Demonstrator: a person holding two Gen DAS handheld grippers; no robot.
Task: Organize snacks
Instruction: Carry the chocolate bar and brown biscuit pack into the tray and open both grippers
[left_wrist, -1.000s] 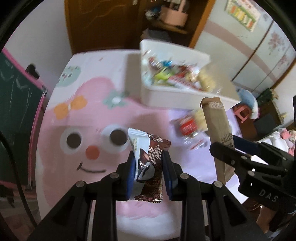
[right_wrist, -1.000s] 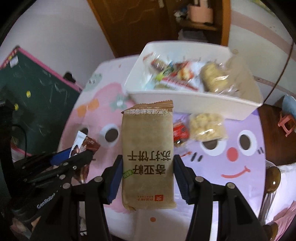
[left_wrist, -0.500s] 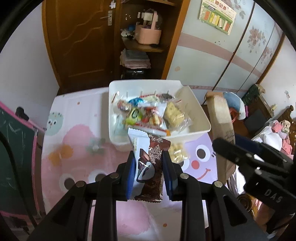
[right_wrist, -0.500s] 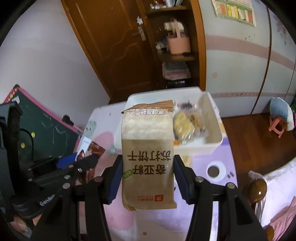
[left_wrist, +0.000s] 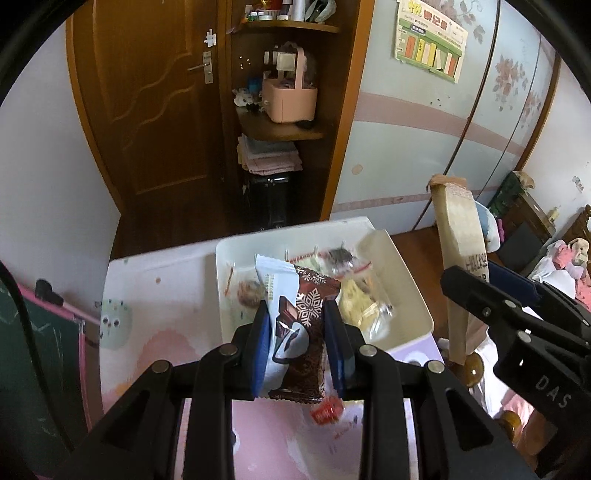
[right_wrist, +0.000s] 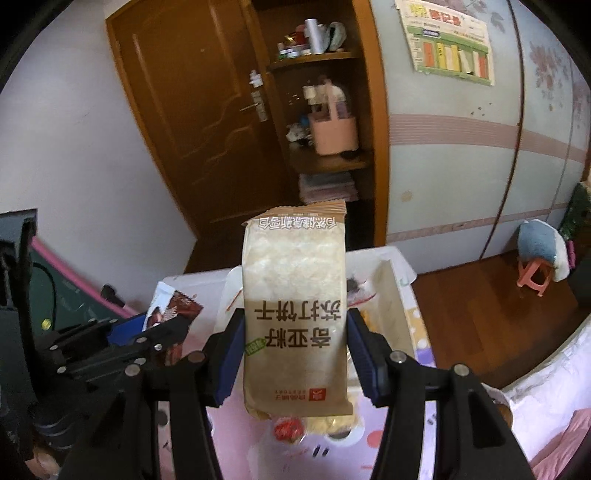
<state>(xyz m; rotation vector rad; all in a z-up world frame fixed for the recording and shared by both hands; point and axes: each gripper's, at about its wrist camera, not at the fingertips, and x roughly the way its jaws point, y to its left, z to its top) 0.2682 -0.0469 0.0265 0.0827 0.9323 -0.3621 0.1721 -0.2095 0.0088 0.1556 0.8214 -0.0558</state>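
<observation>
Both grippers are held above the table (left_wrist: 155, 280), tipped downward toward the white bin (left_wrist: 410, 295) at its far end. The left gripper (left_wrist: 297, 336) is clamped on a brown snack bar (left_wrist: 303, 332), its blue pads pressed against the wrapper's two long edges; the wrapper stands upright between them, over the near part of the bin as the left wrist view has it. A white snowflake pattern is printed on the brown half of the wrapper, and a pale panel runs down its other side; the small writing there cannot be read.

The right gripper (right_wrist: 295, 354) is closed on a tan cracker pack (right_wrist: 295, 295), gripped at its lower half with the pack upright and its crimped end uppermost. Large brown Chinese characters are printed across the pack, seen upside down, with a small green tag beside them and a small red logo near the bottom edge. In the left wrist view the letters "DAS" are seen on the right gripper's black body.

Other wrapped snacks lie inside the bin, and a small red packet (left_wrist: 327, 411) lies on the table in front of it.
</observation>
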